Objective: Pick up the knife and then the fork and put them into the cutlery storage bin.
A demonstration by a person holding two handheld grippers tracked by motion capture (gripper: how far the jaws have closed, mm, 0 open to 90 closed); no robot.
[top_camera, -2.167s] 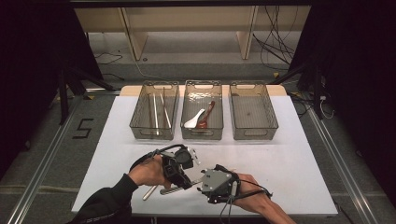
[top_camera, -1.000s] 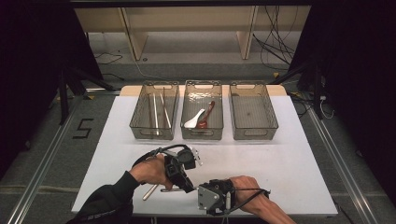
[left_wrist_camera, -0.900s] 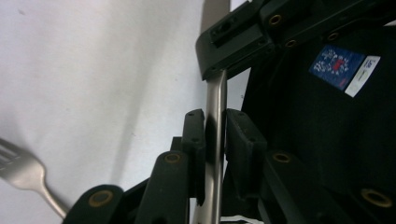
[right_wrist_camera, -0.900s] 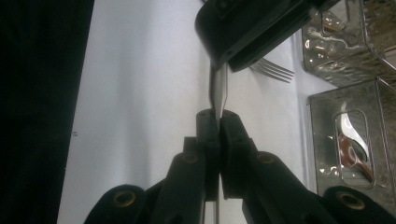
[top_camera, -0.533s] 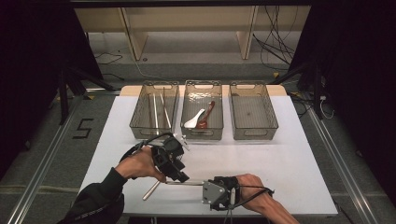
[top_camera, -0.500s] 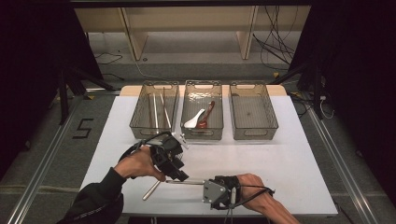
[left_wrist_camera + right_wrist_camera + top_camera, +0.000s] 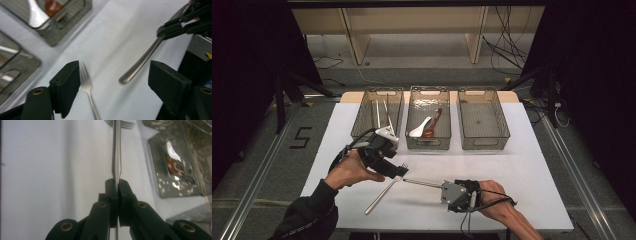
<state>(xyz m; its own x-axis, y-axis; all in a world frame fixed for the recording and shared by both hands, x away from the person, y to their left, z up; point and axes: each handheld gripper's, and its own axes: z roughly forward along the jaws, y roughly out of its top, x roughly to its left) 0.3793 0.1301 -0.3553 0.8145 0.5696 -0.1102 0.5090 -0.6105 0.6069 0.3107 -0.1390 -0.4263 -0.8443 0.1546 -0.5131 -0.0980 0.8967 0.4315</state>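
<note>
Holding a metal utensil (image 7: 422, 183) by one end in my right gripper (image 7: 443, 188), its length pointing left, I am hovering the wide-open left gripper (image 7: 398, 170) over the fork (image 7: 384, 190) lying on the tabletop (image 7: 522, 170).

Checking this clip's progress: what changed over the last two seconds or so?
The right gripper slid back toward the table's near edge, shut on a metal utensil handle. The left gripper moved up and left, open, off the fork, which lies on the table. The three bins and their contents stayed put.
</note>
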